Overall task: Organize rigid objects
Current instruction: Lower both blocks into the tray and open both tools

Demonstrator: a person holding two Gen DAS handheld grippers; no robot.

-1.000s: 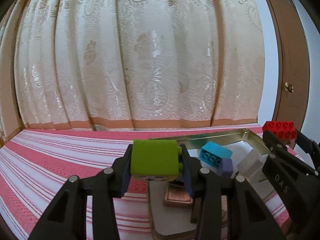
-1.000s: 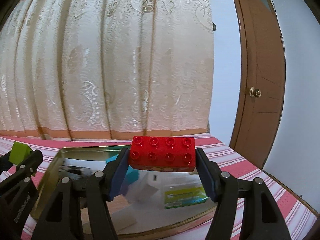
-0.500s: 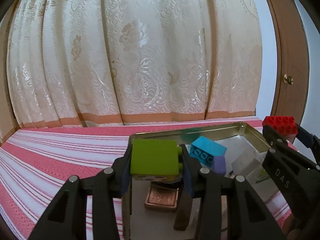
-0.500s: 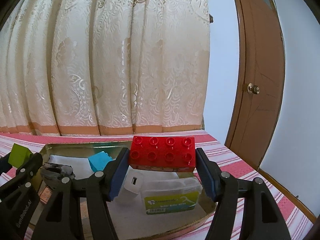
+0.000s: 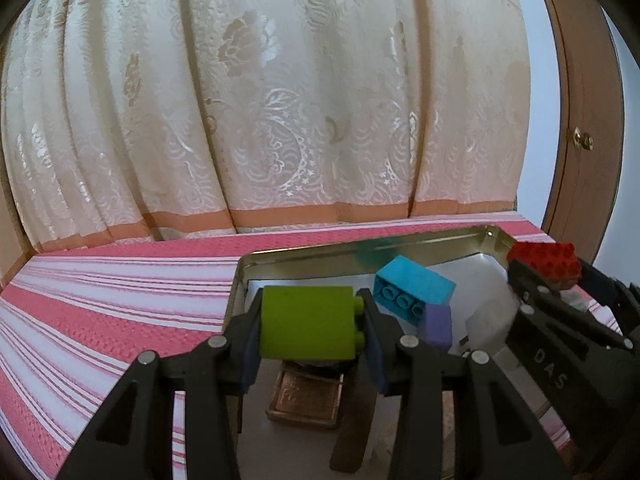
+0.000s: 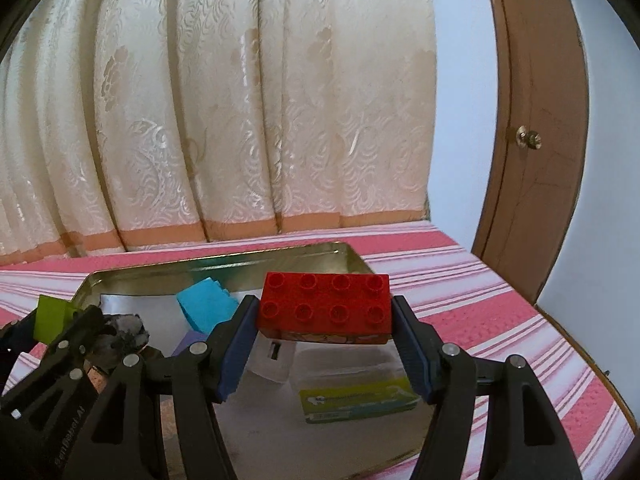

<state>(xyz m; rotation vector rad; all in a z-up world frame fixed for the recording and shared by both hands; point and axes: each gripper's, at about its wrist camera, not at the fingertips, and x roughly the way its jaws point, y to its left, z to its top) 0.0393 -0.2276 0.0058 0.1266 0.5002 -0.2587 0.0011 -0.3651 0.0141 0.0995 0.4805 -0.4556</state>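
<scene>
Your left hand-held gripper [image 5: 310, 330] is clamped on a lime-green building brick [image 5: 306, 322], pads pressed on its two ends, studs turned toward the right pad. It sits at the centre-bottom of the left wrist view, held above the near left part of the metal tin tray [image 5: 280, 256]. That end-to-end grip keeps the brick from rotating and leaves its underside free, so it can be set down flat.

Your right hand-held gripper [image 6: 325, 310] is closed on a red eight-stud brick [image 6: 325, 306], gripped by its short ends with the studs up. It hangs in the middle of the right wrist view, over the tray's right half.

Both bricks are carried above the tray rather than resting in it, which suggests the tray is the collection spot. Already inside lie a blue brick [image 5: 414, 290] leaning tilted on a purple block [image 5: 438, 324], a small copper-coloured tin [image 5: 306, 398] below the green brick, a white charger plug [image 6: 270, 362] and a clear plastic case with a green label [image 6: 354, 390]. The tray stands on a pink-and-white striped cloth [image 5: 112, 304], with a cream curtain [image 5: 260, 100] filling the upper frame.

The next move probably calls for picking bare floor in the tray, since its middle is crowded.
</scene>
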